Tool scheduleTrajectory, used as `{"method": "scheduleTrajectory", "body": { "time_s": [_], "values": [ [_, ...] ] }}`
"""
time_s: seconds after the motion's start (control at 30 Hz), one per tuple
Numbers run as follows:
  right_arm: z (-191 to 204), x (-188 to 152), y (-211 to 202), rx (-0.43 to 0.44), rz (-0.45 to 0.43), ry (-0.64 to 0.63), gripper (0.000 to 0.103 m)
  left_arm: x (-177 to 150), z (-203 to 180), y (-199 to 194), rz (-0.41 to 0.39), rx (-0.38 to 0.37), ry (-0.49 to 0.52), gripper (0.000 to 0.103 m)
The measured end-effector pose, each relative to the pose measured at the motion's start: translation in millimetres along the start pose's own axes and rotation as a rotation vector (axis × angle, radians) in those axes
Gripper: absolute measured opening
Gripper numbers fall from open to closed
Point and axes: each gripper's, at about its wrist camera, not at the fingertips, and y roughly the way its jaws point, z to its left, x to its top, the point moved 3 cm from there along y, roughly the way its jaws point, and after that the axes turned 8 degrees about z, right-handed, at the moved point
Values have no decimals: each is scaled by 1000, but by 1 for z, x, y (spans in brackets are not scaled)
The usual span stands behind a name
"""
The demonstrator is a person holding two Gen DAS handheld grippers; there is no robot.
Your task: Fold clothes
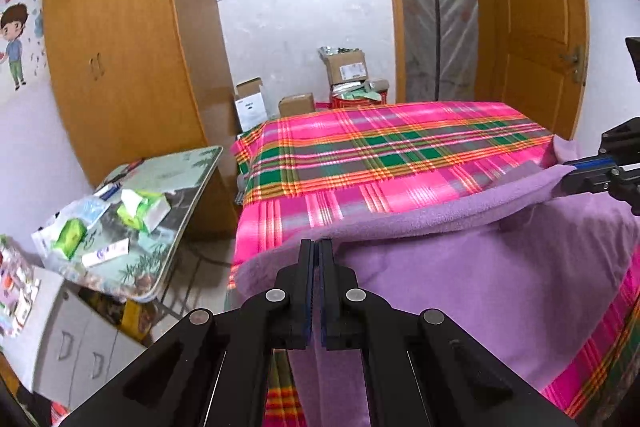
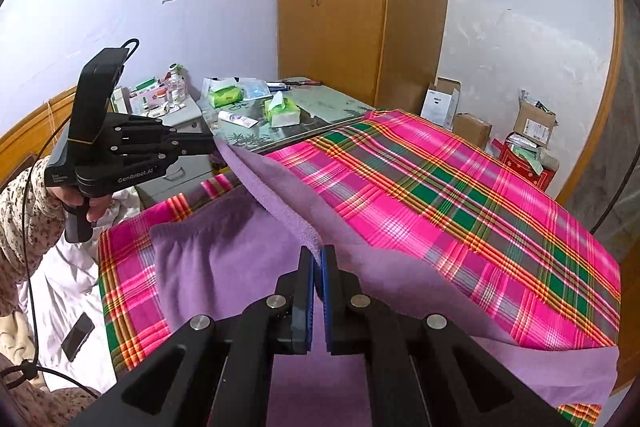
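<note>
Tongs on your left (image 1: 316, 247) are clamped on one corner of the soft purple fleece garment (image 1: 460, 267), and the right tongs (image 2: 318, 255) are clamped on the other corner of the same raised edge. The garment lies on the bed under its pink, green and orange plaid sheet (image 1: 380, 147), with that edge lifted clear and stretched taut between both tongs. You appear to be mid-fold. Next, judge where the lifted edge should land, carry both corners across level with each other, and lay them down flat before letting go. What kind of garment it is stays unclear, and its near part is hidden under the tongs.
</note>
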Motion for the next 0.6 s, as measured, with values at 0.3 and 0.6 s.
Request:
{"method": "scheduleTrajectory", "body": {
  "time_s": [0.3,0.6],
  "values": [
    [19,-26,-7,16,10,-3,4,-26,-12,-23,-2,9,4,2],
    [31,-51,-8,37,30,24,4,-55,-23,-33,22,3,-2,2]
  ]
}}
